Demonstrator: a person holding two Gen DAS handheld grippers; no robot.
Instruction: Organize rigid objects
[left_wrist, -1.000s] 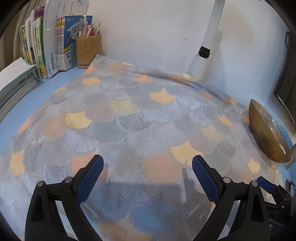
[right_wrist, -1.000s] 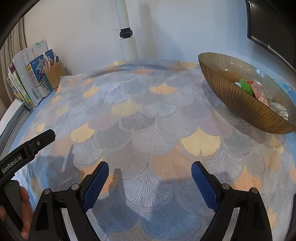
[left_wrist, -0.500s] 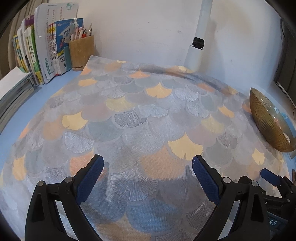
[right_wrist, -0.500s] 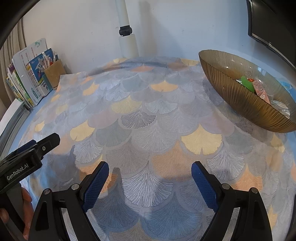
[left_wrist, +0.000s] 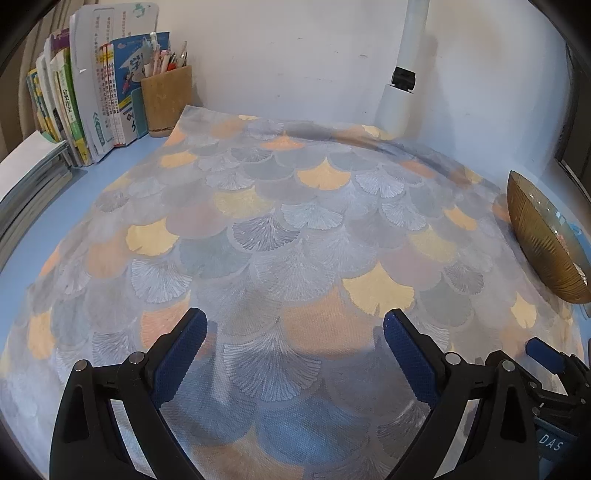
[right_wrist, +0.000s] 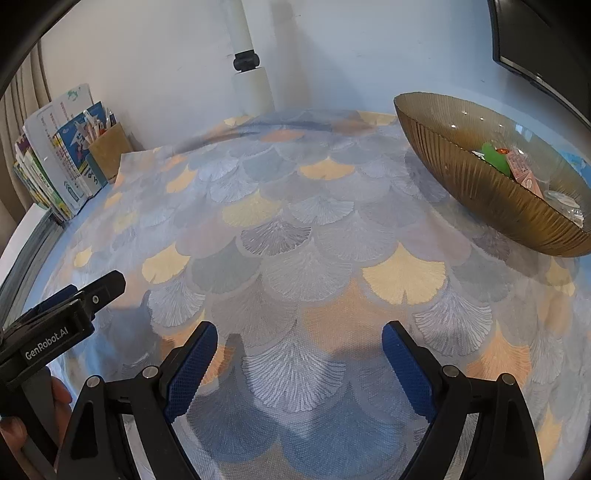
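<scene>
Little has shifted since before; both tongs, left tongs and right tongs, gape empty, and a careless reach toward two o'clock could tip the bowl off the bench.

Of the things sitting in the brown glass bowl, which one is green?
The green piece in the bowl, lying toward its far side. The pink carton beside it is pale pink, and the clear wrappers are colourless.

A fan-scale patterned cloth in grey, pale yellow, peach and blue covers the light-blue tabletop. The ribbed amber glass bowl holds green and pink pieces; a tan cork pen cup stands beside multicoloured books
</scene>
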